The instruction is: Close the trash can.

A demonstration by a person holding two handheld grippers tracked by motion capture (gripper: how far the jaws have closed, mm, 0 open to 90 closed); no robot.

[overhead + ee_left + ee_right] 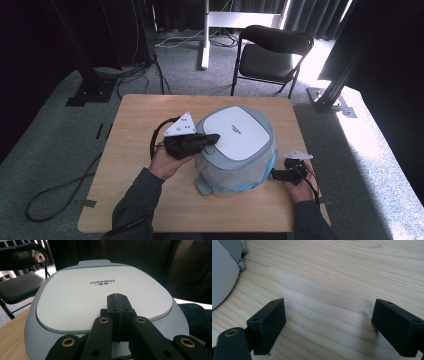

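A grey and white rice cooker (235,147) stands in the middle of the wooden table (135,165), its white lid (100,295) down and printed with a brand name. My left gripper (214,138) is shut, jaws pressed together with nothing between them, and its tip rests over the near left edge of the lid (235,132). In the left gripper view the gripper (117,296) lies right above the lid's front rim. My right gripper (274,174) sits low on the table to the right of the cooker. Its jaws (329,322) stand wide open over bare wood, the cooker's grey wall (222,277) at the left.
A black folding chair (272,52) stands beyond the table's far edge. Cables (60,190) trail on the grey carpet at the left. Black frame posts (345,75) rise at the back right and back left. A white stand base (205,45) is behind the table.
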